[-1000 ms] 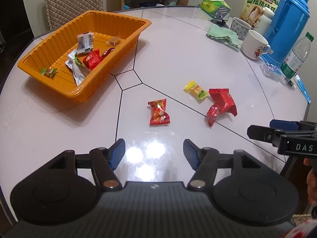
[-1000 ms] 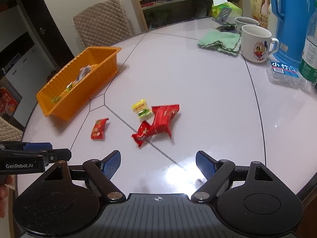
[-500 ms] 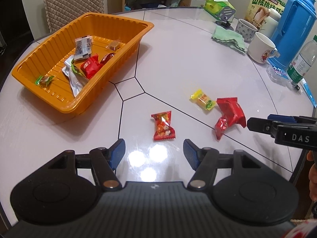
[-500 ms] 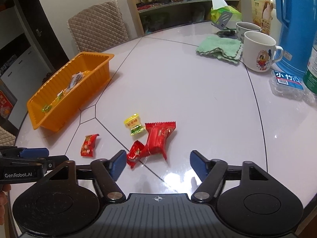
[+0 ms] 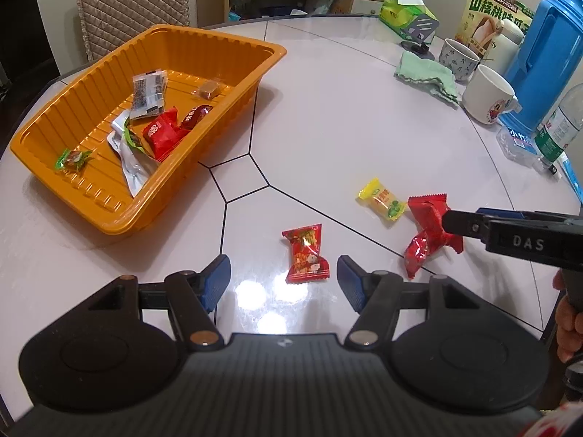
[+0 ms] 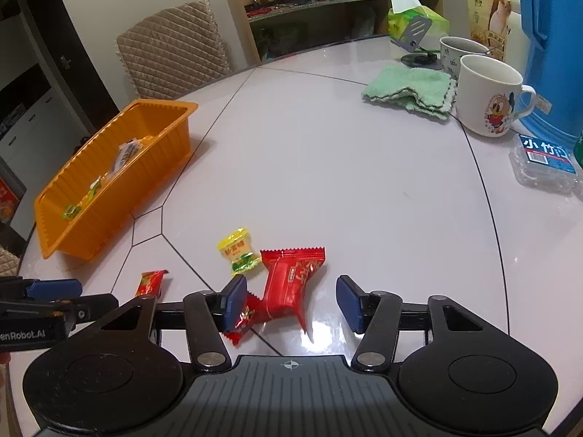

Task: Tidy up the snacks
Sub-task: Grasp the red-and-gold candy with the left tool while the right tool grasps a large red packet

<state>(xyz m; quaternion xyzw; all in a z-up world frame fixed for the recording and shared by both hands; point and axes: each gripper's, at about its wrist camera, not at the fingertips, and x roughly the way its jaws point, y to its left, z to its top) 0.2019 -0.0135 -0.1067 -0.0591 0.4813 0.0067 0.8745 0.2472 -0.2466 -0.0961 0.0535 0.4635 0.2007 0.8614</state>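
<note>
An orange tray with several wrapped snacks inside stands at the table's left. Three snacks lie loose on the white table. A small red candy lies just ahead of my left gripper, which is open with nothing between its pads. Lower right of a yellow candy lies a large red packet, between the jaws of my right gripper. Those jaws are closing. The left pad is at the packet's crumpled tail, while the right pad stands apart from it.
At the far right stand two mugs, a green cloth, a blue flask, a water bottle and a plastic-wrapped pack. A tissue box and a quilted chair lie beyond.
Both grippers moved forward over the table toward the loose snacks. The right jaws narrowed and now straddle the large red packet. The left jaws kept their width.
</note>
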